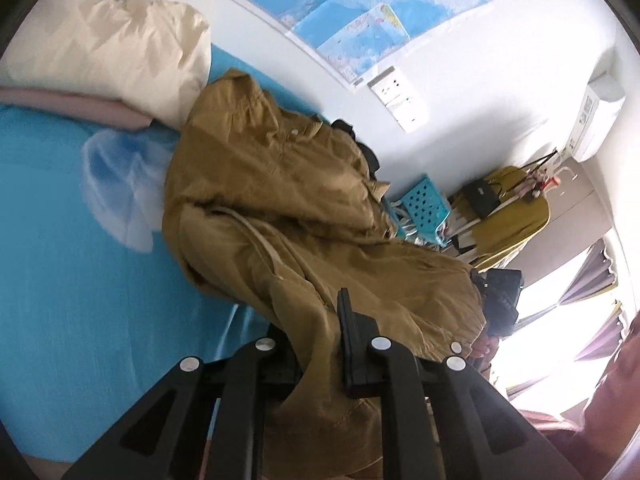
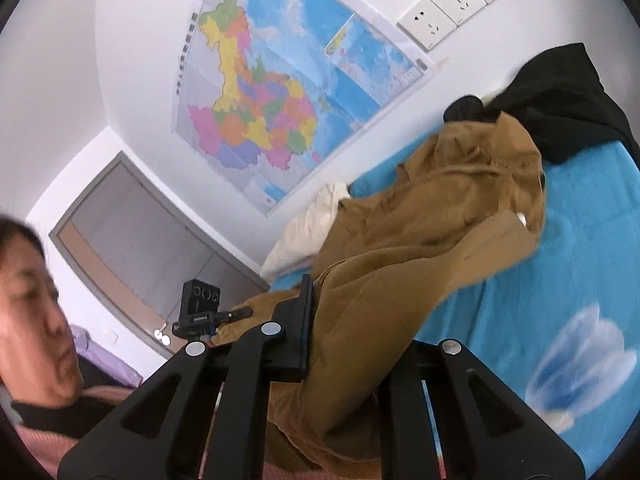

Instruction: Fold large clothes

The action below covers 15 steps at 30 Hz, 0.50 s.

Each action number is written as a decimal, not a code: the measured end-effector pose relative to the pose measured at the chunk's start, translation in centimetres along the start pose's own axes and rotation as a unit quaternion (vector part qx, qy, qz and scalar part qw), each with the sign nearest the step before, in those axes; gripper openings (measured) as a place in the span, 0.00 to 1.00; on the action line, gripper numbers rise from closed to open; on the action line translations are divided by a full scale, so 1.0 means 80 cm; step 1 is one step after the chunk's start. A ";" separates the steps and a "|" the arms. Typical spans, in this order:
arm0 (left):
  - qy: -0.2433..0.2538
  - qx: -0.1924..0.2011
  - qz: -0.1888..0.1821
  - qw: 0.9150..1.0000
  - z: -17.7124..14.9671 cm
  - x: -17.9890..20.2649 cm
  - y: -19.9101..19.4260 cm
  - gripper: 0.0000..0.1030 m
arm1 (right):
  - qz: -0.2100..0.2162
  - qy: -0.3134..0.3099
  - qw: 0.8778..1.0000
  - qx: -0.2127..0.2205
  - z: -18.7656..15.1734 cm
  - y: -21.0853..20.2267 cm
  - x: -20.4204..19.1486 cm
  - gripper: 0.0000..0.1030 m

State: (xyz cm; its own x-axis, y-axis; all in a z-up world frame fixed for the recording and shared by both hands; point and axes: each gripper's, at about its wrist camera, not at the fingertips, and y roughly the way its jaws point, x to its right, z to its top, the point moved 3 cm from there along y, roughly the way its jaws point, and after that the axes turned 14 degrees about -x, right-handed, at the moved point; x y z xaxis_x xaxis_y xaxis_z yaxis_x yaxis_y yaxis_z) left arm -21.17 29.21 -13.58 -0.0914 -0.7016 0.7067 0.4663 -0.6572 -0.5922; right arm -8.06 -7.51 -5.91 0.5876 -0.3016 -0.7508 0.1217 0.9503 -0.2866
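A large brown jacket (image 1: 280,200) hangs between both grippers above a blue bed sheet (image 1: 60,260). My left gripper (image 1: 316,344) is shut on a fold of the brown jacket, which drapes down between its fingers (image 1: 352,336). In the right wrist view, my right gripper (image 2: 344,340) is shut on another part of the brown jacket (image 2: 432,216); only its left finger (image 2: 300,328) shows, cloth hides the other. The far end of the jacket rests on the sheet (image 2: 580,248).
A cream pillow (image 1: 120,48) and pink cloth (image 1: 80,104) lie at the bed's head. A black garment (image 2: 560,100) lies by the wall. A map (image 2: 280,80) and sockets (image 2: 452,4) are on the wall. A person's face (image 2: 32,312) is close at left.
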 end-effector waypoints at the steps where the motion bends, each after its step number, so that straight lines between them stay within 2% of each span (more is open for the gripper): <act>1: -0.002 0.003 0.004 1.000 0.008 0.002 -0.003 0.13 | 0.000 0.003 1.000 0.002 0.007 -0.001 0.002 0.11; 10: 0.002 0.007 0.028 1.000 0.089 0.021 -0.021 0.15 | -0.003 0.017 1.000 0.011 0.093 0.010 0.016 0.13; 15: -0.007 0.004 0.043 0.999 0.130 0.017 -0.017 0.16 | -0.022 0.036 0.999 0.008 0.129 0.022 0.033 0.14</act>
State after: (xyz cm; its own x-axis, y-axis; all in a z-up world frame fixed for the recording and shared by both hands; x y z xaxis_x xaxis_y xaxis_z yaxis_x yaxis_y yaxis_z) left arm -12.81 31.98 -7.77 -0.0392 -0.7516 0.6584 0.4781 -0.5927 -0.6481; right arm 1.96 -5.83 -2.28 0.5218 -0.3473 -0.7792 0.1585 0.9369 -0.3115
